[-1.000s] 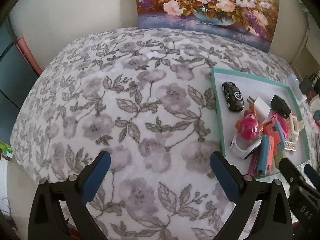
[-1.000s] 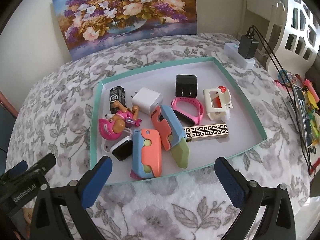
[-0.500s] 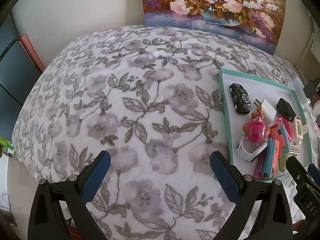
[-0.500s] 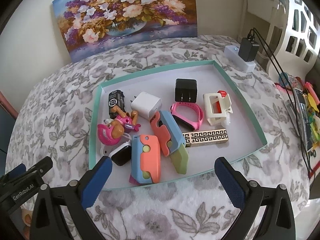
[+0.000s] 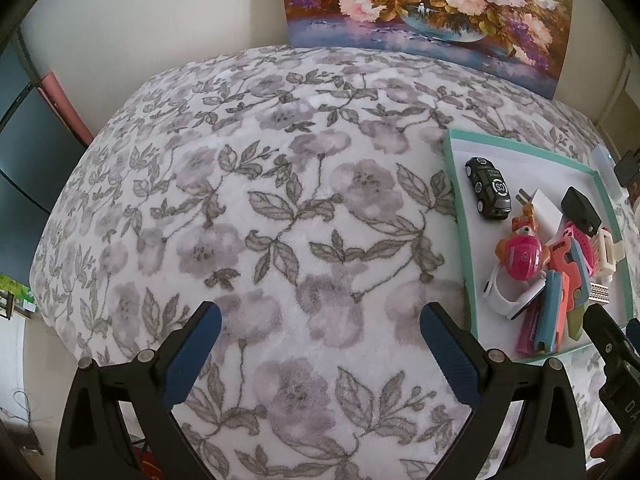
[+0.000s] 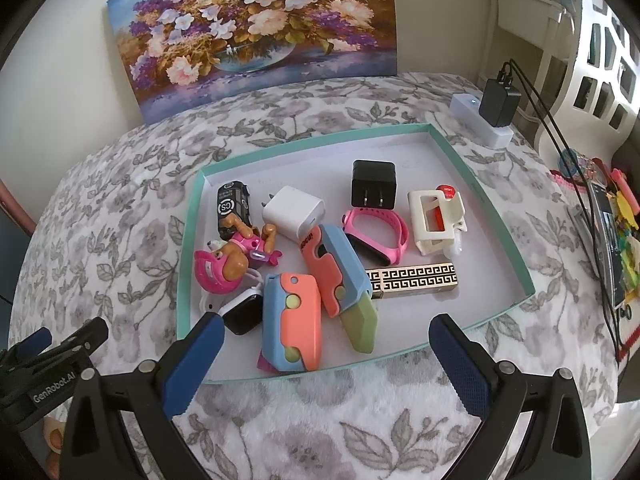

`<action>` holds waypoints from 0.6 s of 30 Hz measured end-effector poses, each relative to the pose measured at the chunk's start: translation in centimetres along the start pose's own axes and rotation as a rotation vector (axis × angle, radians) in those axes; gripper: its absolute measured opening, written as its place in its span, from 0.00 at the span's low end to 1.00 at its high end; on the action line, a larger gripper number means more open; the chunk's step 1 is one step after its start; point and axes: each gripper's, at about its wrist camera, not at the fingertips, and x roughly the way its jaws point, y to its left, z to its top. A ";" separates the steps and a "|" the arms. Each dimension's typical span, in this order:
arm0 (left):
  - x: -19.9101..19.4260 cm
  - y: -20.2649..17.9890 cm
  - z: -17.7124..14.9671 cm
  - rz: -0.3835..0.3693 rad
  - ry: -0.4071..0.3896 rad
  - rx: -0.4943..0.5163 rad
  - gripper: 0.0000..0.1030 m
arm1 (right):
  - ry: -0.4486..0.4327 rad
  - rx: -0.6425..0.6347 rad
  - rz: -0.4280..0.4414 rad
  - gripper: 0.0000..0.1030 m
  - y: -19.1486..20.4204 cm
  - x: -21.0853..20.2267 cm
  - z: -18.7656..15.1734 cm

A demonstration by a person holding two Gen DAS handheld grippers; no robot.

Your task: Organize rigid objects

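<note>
A teal-rimmed tray (image 6: pixel 504 216) (image 5: pixel 454 184) holds several small objects: a black toy car (image 6: pixel 233 206) (image 5: pixel 489 188), a white charger (image 6: pixel 294 211), a black charger (image 6: pixel 373 184), a pink wristband (image 6: pixel 386 236), a cream clip (image 6: pixel 434 222), a gold patterned bar (image 6: pixel 414 278), two orange-and-blue cases (image 6: pixel 294 324), a pink puppy toy (image 6: pixel 232 260) (image 5: pixel 520 254) and a white watch (image 6: pixel 240 312). My right gripper (image 6: pixel 324 340) hangs open over the tray's near edge, empty. My left gripper (image 5: pixel 320 328) is open over bare blanket, left of the tray.
A floral blanket (image 5: pixel 260 200) covers the surface. A flower painting (image 6: pixel 256 28) leans on the back wall. A white power strip with a black adapter (image 6: pixel 494 110) and cables lies right of the tray, with colourful clutter (image 6: pixel 612 240) at the far right edge.
Both grippers have drawn back and risen slightly, so the tray looks a little smaller and farther off. Nothing in the tray has shifted; both pairs of jaws stay wide apart.
</note>
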 end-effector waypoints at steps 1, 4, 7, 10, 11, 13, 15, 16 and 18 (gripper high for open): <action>0.0 0.0 0.0 0.002 0.000 0.003 0.97 | 0.000 0.000 0.000 1.00 0.0 0.0 0.0; 0.1 -0.1 0.0 0.004 0.003 0.008 0.97 | 0.000 -0.002 0.000 1.00 0.0 0.0 0.0; 0.1 -0.1 -0.1 0.006 0.008 0.010 0.97 | 0.003 -0.006 0.000 1.00 0.0 0.1 0.1; 0.2 0.0 0.0 0.004 0.011 0.008 0.97 | 0.003 -0.013 0.000 1.00 0.0 0.2 0.1; 0.2 0.0 0.0 0.003 0.012 0.008 0.97 | 0.003 -0.011 0.000 1.00 0.1 0.2 0.1; 0.2 0.1 0.0 -0.001 0.013 0.009 0.97 | 0.003 -0.010 -0.001 1.00 0.1 0.2 0.0; 0.3 0.1 0.0 -0.002 0.014 0.009 0.97 | 0.003 -0.014 -0.002 1.00 0.1 0.2 0.1; 0.3 0.1 0.0 -0.003 0.013 0.009 0.97 | 0.003 -0.016 -0.002 1.00 0.1 0.2 0.1; 0.3 0.1 0.0 -0.004 0.013 0.008 0.97 | 0.004 -0.021 -0.002 1.00 0.2 0.2 0.1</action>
